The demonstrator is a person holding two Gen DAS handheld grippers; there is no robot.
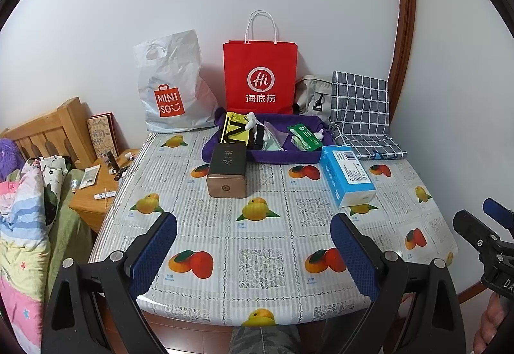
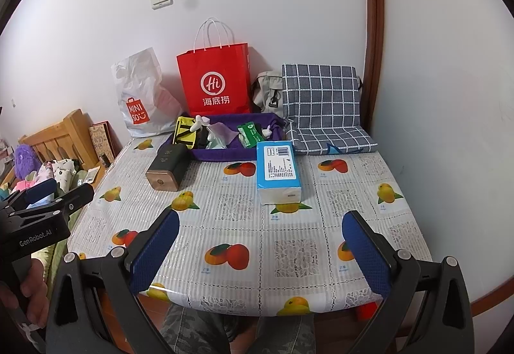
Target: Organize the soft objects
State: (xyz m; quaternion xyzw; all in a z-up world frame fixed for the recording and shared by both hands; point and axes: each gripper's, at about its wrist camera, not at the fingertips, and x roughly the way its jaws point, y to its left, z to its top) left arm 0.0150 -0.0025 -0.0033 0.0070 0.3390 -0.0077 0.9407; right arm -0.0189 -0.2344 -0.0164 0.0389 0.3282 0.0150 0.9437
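On the table [image 1: 225, 225], a box [image 1: 227, 170] lies left of the tissue pack [image 1: 347, 174], the tray [image 1: 266, 155] behind both

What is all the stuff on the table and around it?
Tissue pack: one, blue and white, right of centre.
Tin box: one, dark with gold end, centre.
Purple bag: one, open, holding small items, behind the tin.
Red paper bag: one, against the wall.
White plastic bag: one, left of the red one.
Checked cushion: one, grey, back right.
Nightstand: one, wooden, left.
Left gripper: open, empty.
Right gripper: open, empty.
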